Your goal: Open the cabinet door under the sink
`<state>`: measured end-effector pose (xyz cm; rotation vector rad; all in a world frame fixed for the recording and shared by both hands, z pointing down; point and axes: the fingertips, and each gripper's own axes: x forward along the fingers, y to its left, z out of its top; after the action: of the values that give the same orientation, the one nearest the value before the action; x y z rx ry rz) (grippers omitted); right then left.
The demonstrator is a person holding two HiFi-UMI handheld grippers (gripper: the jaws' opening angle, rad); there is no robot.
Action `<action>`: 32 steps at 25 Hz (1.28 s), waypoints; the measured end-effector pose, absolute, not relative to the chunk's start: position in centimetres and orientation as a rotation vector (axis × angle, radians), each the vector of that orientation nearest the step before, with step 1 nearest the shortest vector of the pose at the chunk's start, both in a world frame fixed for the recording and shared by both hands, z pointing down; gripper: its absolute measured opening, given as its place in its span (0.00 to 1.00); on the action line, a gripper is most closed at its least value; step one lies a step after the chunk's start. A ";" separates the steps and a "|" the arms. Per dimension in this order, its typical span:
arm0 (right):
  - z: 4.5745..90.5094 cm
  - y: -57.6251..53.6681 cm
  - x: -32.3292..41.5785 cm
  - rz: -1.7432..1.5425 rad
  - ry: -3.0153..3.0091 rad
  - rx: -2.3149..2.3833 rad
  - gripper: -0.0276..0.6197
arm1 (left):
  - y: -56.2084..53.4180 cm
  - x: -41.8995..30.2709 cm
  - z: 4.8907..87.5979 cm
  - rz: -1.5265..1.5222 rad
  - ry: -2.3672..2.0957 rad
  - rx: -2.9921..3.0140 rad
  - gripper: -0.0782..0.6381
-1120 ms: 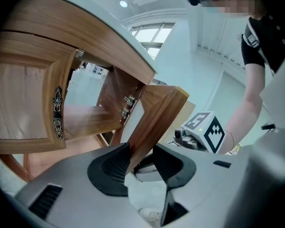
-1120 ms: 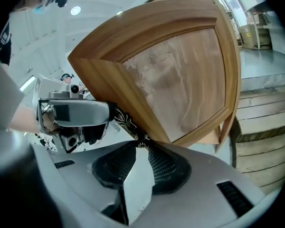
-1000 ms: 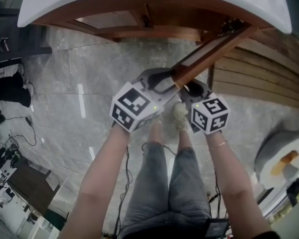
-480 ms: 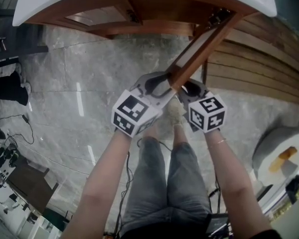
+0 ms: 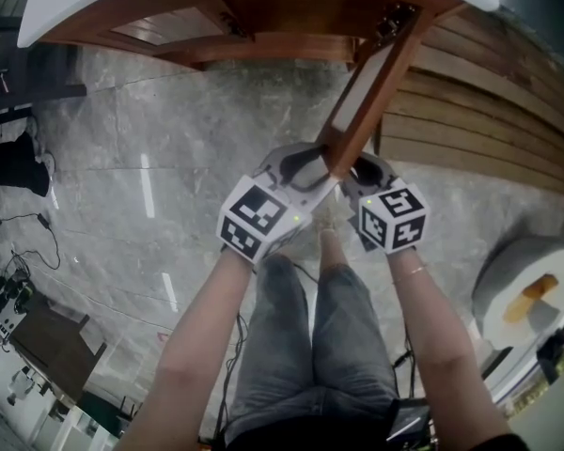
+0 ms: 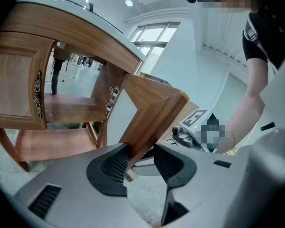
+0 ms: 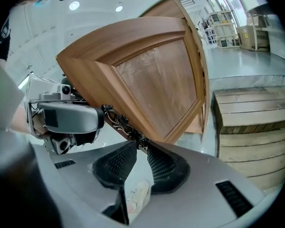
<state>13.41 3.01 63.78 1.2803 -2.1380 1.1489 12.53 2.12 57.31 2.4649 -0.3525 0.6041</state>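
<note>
The cabinet door [image 5: 368, 87] under the sink [image 5: 66, 3] stands swung well out from its frame. The left hand-held gripper [image 6: 141, 156] seems clamped on the door's free edge. The right hand-held gripper [image 7: 142, 152], its jaws having just been closing, pinches the lower end of the ornate handle [image 7: 119, 121] on the door's face.

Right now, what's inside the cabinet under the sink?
Past the open door, a wooden shelf and a dark pipe coming down at the left. The closed left door hides the rest.
</note>
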 end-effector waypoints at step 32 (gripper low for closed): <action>64.5 8.2 23.8 1.123 -1.950 1.548 0.12 | 7.7 21.8 57.4 0.584 -0.118 2.457 0.33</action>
<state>23.85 8.24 64.54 1.5481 -1.9496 1.1226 21.78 7.68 57.40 2.4568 -0.1176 0.5838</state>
